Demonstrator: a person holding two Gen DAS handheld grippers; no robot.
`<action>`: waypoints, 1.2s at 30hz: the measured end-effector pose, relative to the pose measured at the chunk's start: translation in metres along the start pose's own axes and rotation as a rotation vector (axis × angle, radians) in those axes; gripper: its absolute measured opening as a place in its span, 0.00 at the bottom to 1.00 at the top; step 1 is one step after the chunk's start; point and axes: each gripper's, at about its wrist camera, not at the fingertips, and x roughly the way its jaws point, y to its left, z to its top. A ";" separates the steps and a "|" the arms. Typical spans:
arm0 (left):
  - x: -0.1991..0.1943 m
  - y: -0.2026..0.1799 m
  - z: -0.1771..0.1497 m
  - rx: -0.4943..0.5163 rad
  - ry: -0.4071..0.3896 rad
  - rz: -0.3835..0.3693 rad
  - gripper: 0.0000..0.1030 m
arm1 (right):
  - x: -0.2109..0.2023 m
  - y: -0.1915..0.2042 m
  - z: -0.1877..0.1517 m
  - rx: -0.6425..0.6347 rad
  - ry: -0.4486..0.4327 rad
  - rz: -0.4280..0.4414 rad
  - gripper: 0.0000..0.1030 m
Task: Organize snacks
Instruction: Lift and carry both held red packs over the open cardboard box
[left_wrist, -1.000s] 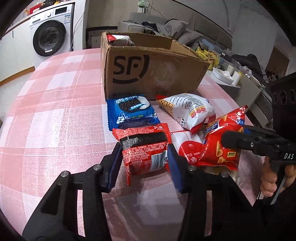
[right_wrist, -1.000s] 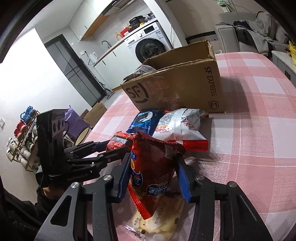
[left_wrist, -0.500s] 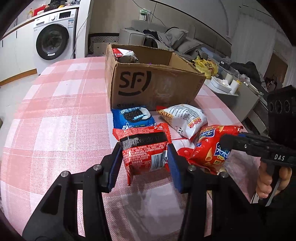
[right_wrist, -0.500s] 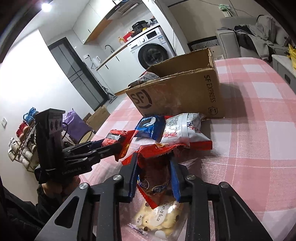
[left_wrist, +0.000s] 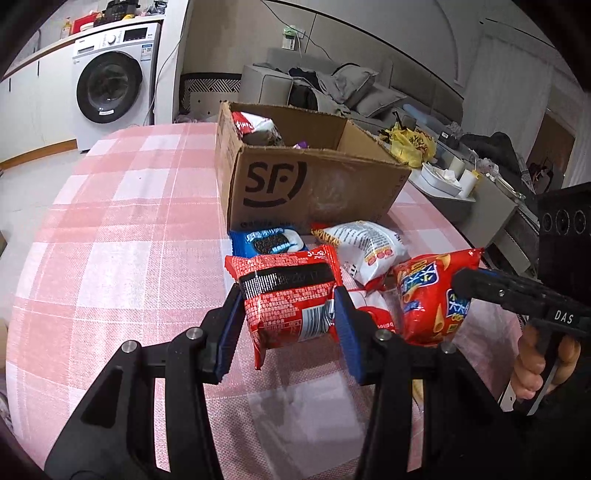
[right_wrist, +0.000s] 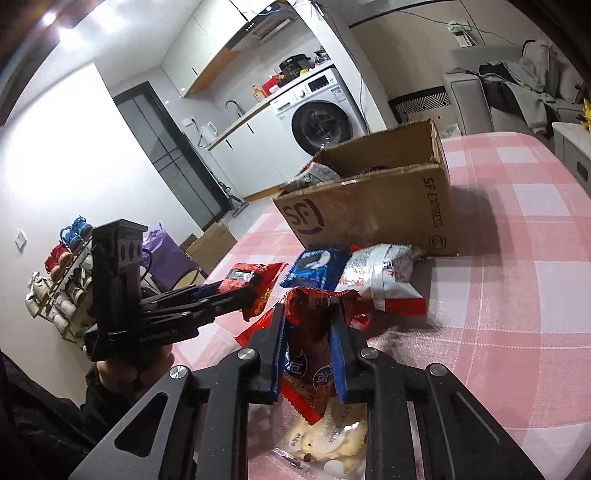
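A white washing machine (left_wrist: 109, 86) by a grey sofa (left_wrist: 332, 88) — shoe rack (right_wrist: 59, 280) further off.

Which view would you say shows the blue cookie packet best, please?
The left wrist view: the blue cookie packet lies face-up in front of the cardboard box, print readable. The right wrist view shows it obliquely, partly overlapped.

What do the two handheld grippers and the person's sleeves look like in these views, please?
Both are matt black linkage frames with silver pivot bolts and blue pads on the fingers. The left gripper shows a boxy black body with three round holes and faint white lettering in the right wrist view. The right gripper carries white "DAS" lettering in the left wrist view. The sleeves look dark. No cables are visible.
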 end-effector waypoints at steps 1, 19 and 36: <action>-0.002 -0.001 0.001 0.000 -0.004 -0.001 0.43 | -0.003 0.000 0.001 0.002 -0.013 0.003 0.20; -0.029 -0.021 0.047 0.044 -0.121 0.009 0.43 | -0.041 0.007 0.045 -0.025 -0.170 -0.024 0.19; -0.008 -0.030 0.094 0.055 -0.132 0.015 0.43 | -0.007 -0.017 0.058 -0.011 -0.085 -0.180 0.19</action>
